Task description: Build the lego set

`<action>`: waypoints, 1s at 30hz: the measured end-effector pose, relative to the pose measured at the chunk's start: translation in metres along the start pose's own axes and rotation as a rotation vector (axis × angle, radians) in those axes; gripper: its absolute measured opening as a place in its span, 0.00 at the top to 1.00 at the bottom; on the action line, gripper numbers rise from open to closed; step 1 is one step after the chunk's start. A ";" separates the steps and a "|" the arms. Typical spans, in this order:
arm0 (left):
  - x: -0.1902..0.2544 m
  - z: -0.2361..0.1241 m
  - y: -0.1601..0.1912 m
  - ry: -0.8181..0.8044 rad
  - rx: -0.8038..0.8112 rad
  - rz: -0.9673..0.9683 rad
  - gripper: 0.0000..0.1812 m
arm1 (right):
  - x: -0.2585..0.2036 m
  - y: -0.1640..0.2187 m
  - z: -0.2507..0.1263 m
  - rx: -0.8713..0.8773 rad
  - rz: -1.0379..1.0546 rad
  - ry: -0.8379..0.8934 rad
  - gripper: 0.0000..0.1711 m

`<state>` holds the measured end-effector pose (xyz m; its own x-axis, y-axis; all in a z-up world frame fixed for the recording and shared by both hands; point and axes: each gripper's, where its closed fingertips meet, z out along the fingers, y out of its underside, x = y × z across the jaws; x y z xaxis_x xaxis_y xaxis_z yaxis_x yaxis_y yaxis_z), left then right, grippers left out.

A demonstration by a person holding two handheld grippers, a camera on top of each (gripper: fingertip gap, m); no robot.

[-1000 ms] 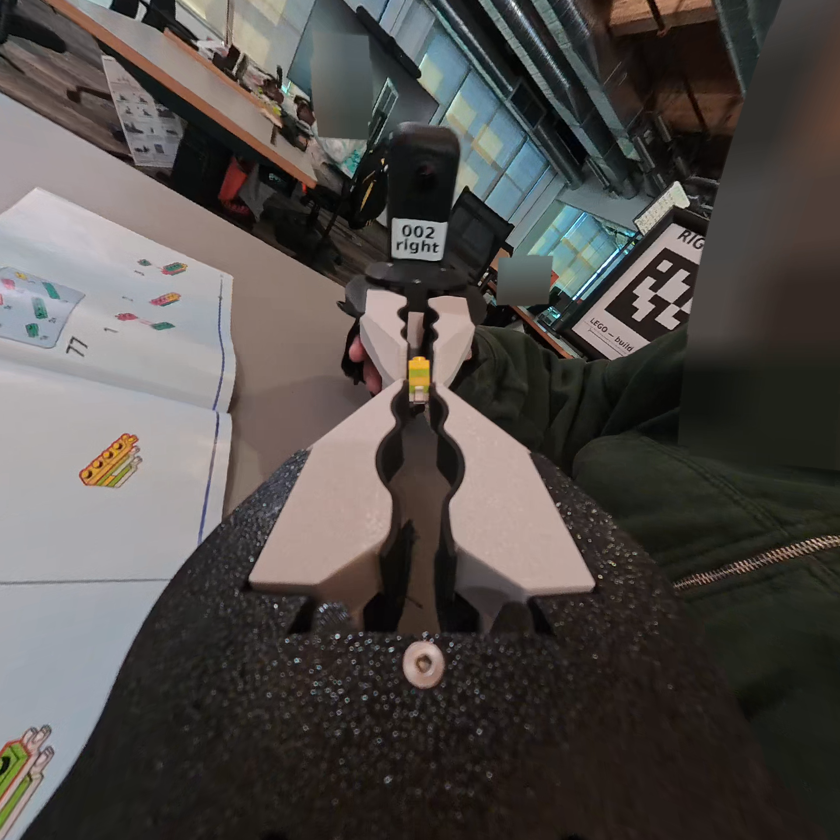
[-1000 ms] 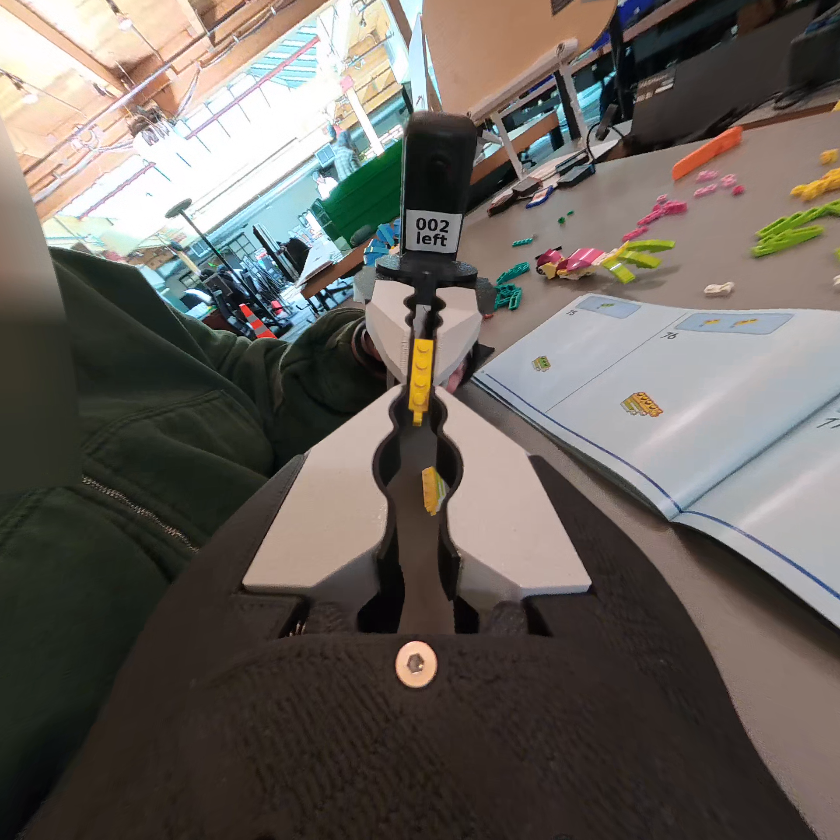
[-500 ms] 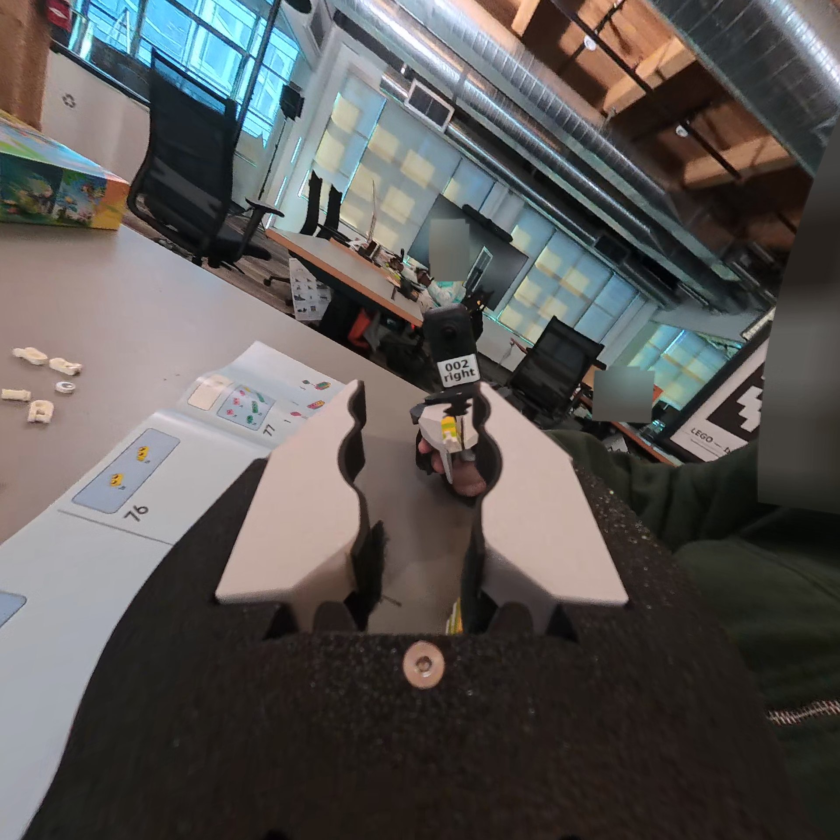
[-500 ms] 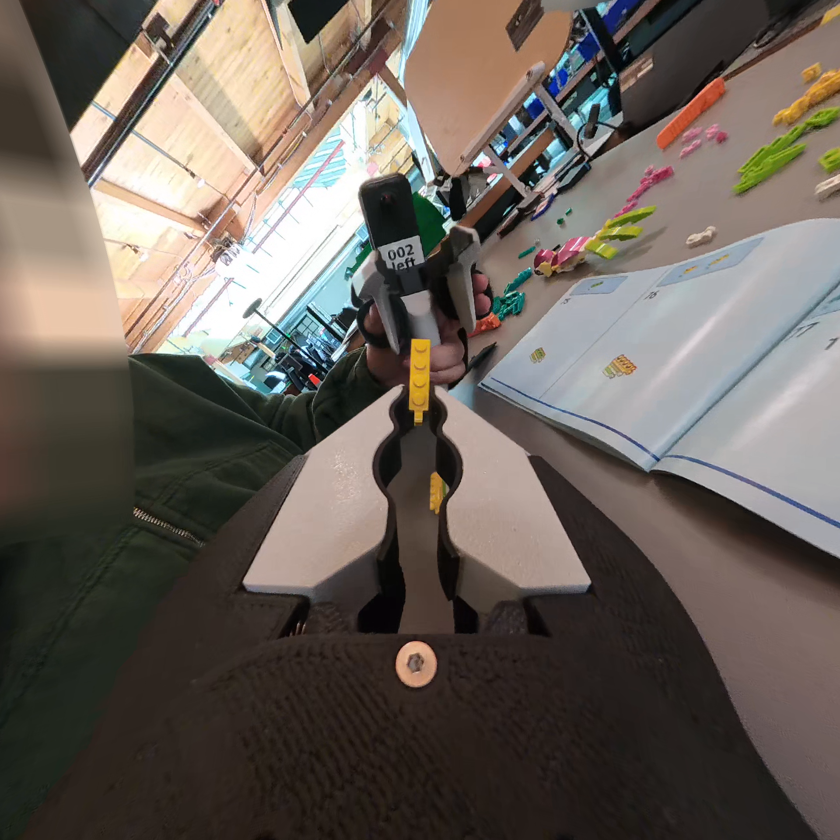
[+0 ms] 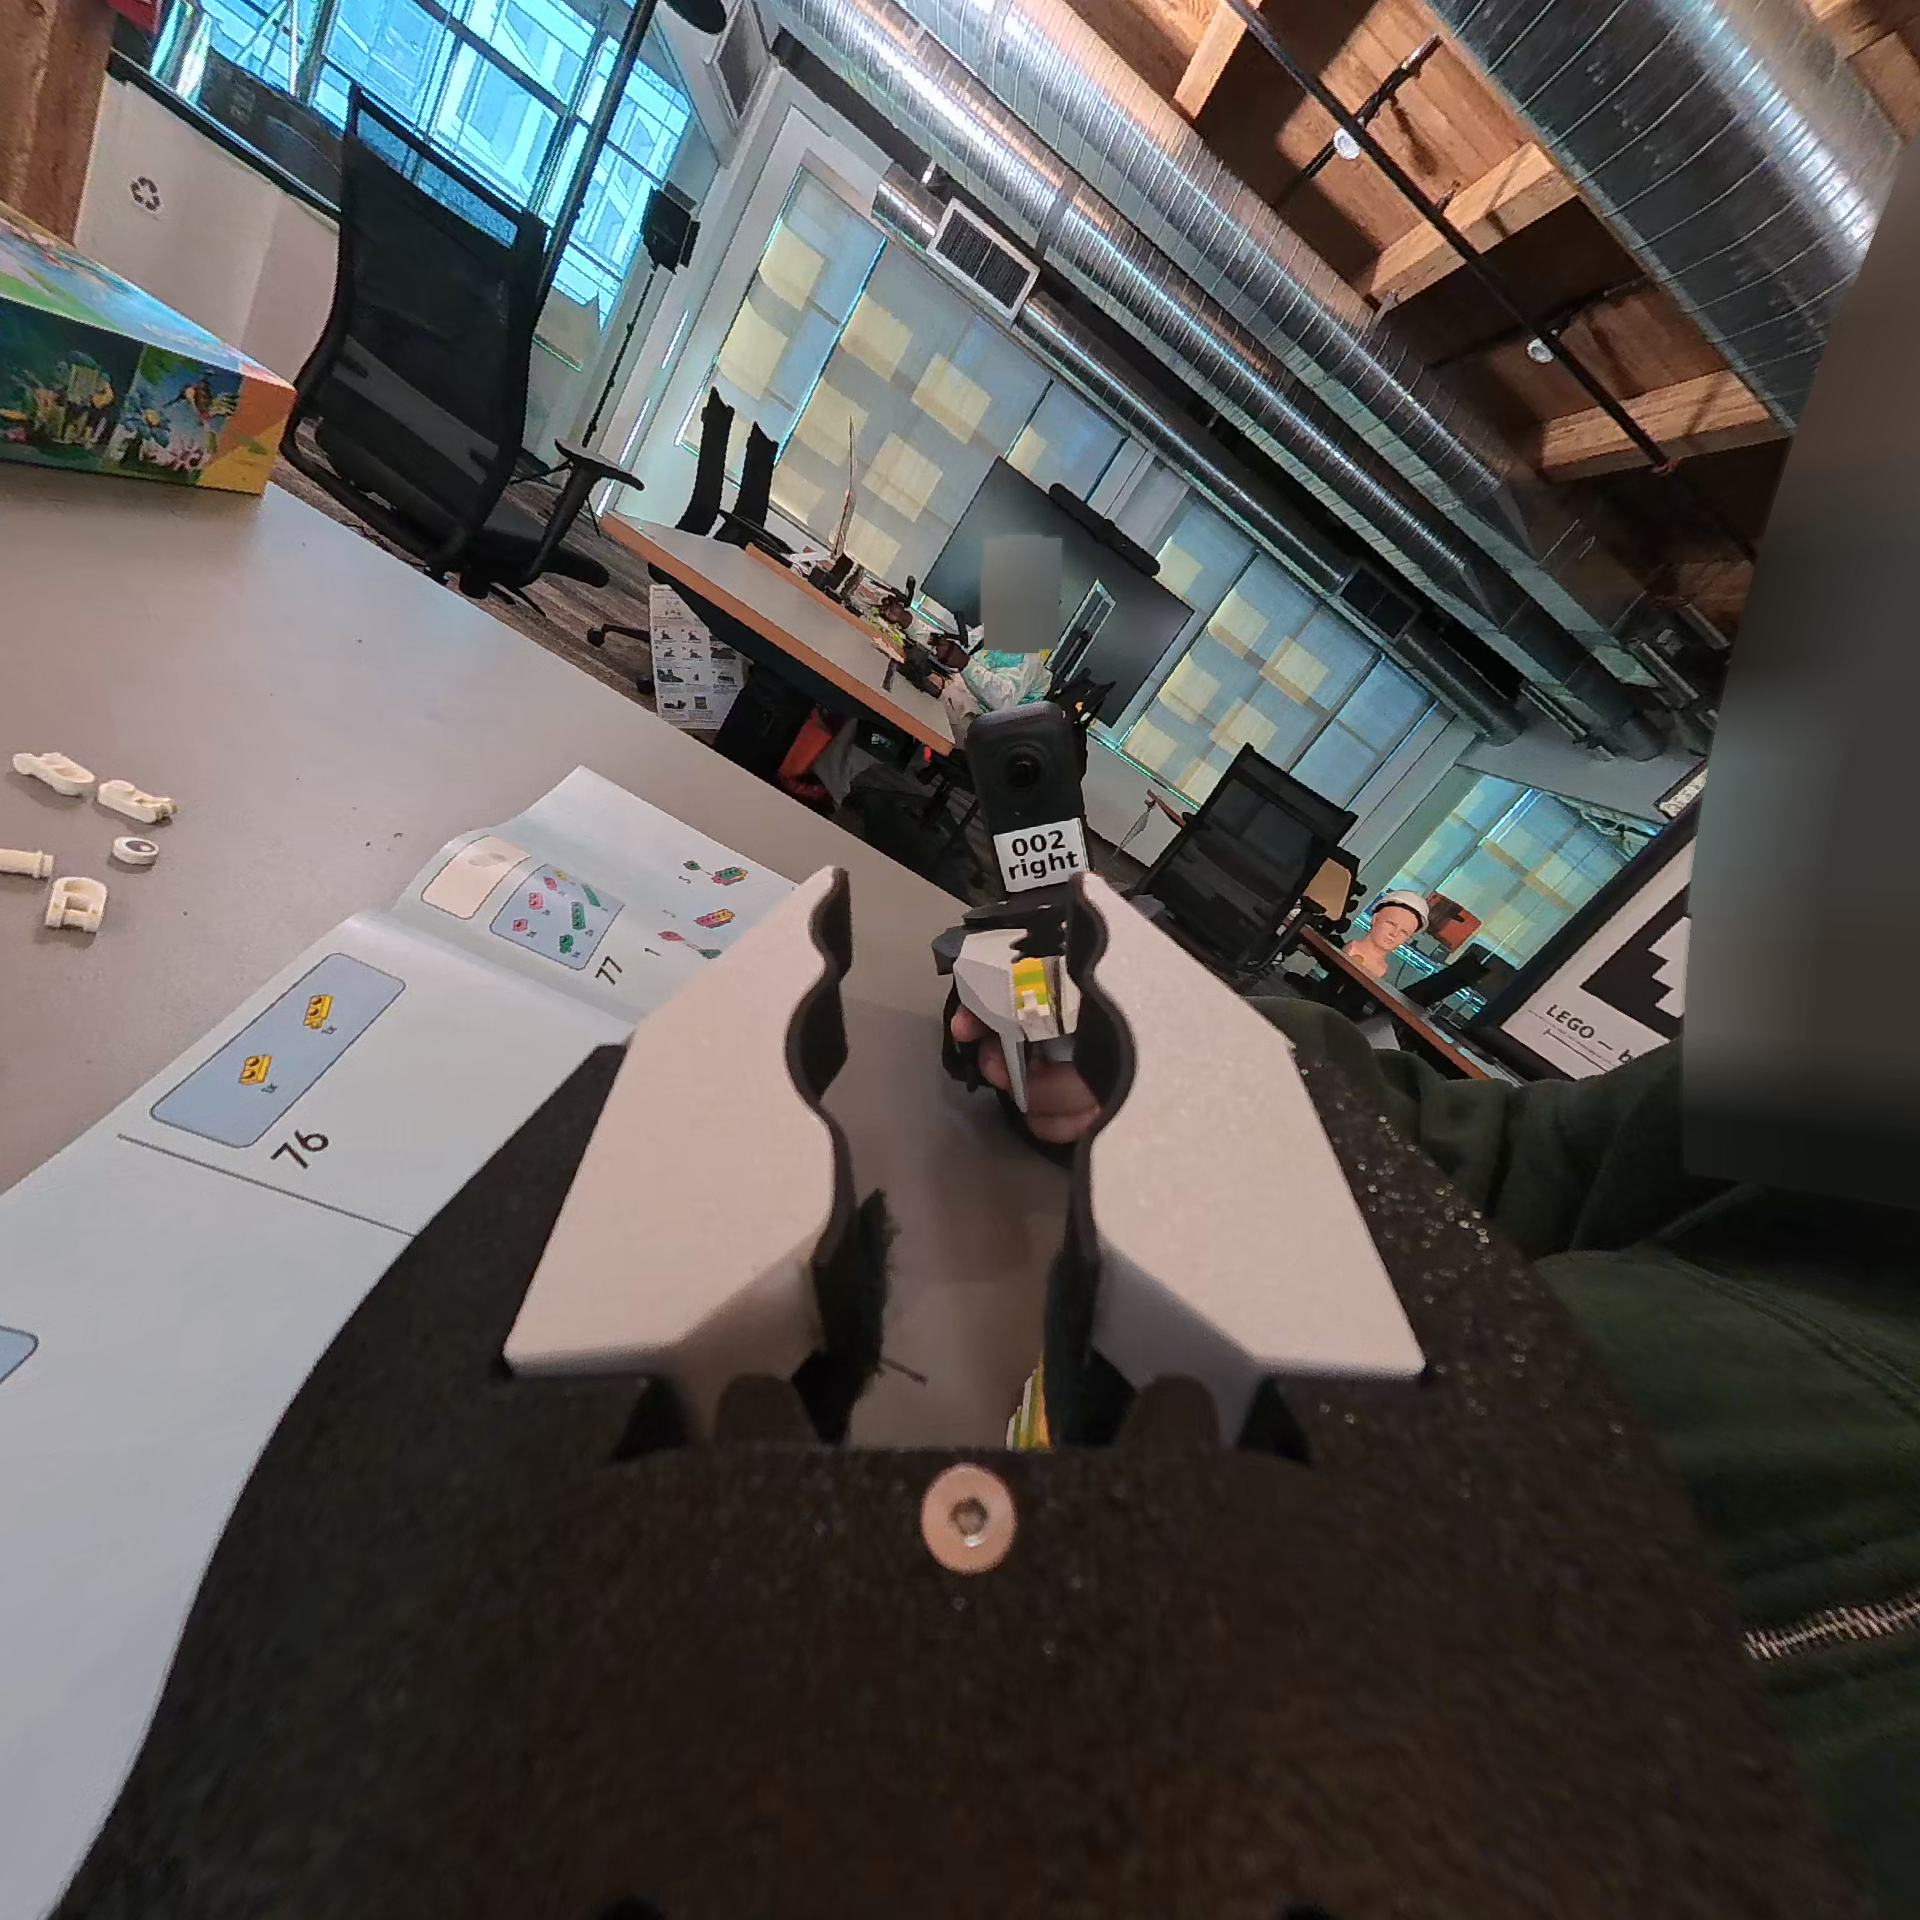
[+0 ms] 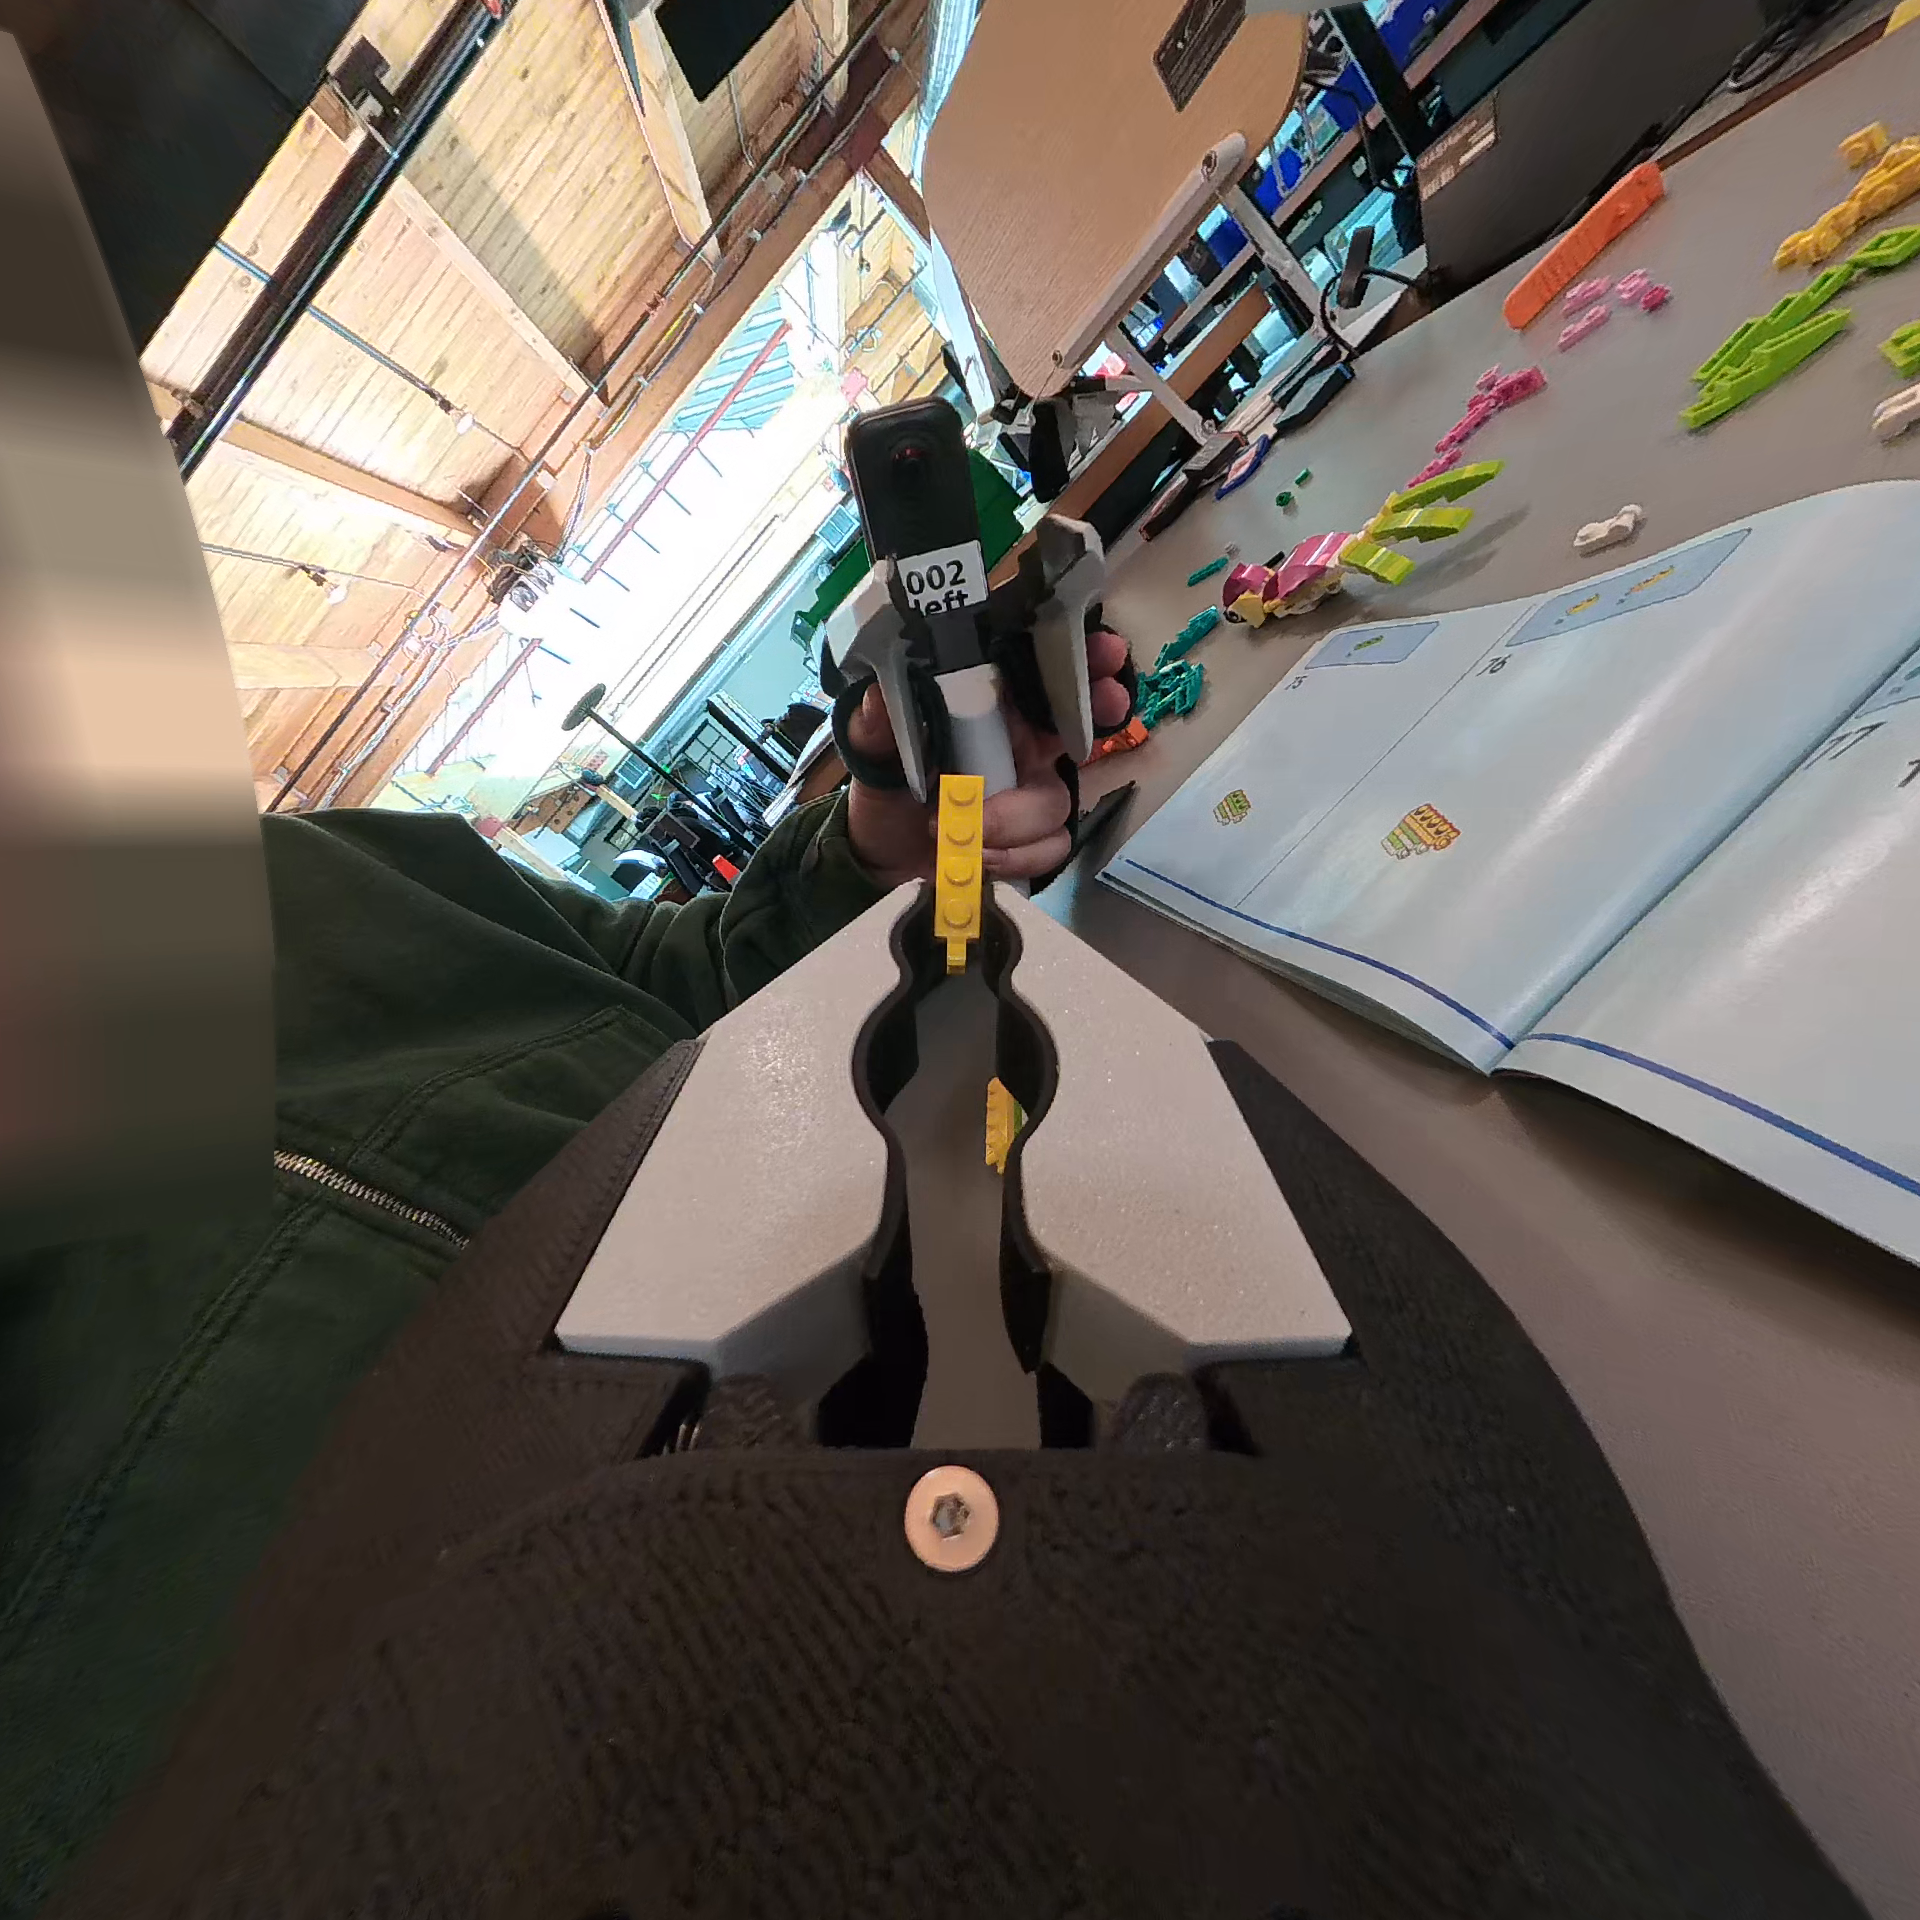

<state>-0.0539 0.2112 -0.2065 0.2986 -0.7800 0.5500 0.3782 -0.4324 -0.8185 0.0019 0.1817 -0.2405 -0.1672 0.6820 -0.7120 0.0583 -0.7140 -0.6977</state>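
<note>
Yellow plate (image 6: 958, 854) pinched at the very tips of the right gripper (image 6: 958, 914), long axis running straight ahead along the fingers, studs facing up toward the camera, far end poking out toward the left gripper (image 6: 987, 665). Held by one end only, probably so most of the studs stay free for the next piece. From the left wrist view, a lime and white layer (image 5: 1032, 987) visible under the yellow: a small stack, clamped firm between closed jaws. Left gripper (image 5: 961, 987) spread wide, nothing between its tips; a sliver of yellow-green (image 5: 1029, 1413) showing deep at the jaw root, unclear what. Both tools up off the table (image 5: 312, 675), facing each other, well apart. Booklet (image 6: 1558, 831) lying open just beside, handy for checking the step. Loose pieces scattered beyond: lime (image 6: 1766, 353), pink (image 6: 1496, 400), teal (image 6: 1174, 681). Likely next: fetching a part with the empty left.
</note>
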 end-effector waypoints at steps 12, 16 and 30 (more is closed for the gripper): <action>0.019 0.008 0.017 0.108 -0.102 -0.004 0.92 | -0.001 -0.002 0.000 0.013 -0.022 0.000 0.97; 0.031 0.017 0.044 0.166 -0.240 -0.010 0.94 | -0.004 -0.003 0.001 0.017 -0.055 -0.001 0.97; 0.033 0.017 0.043 0.178 -0.230 -0.032 0.95 | -0.011 0.000 0.004 -0.007 -0.169 0.002 0.97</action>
<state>-0.0128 0.1749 -0.2207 0.1237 -0.8225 0.5551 0.1700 -0.5336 -0.8285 -0.0004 0.1731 -0.2324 -0.1733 0.7923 -0.5850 0.0361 -0.5885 -0.8077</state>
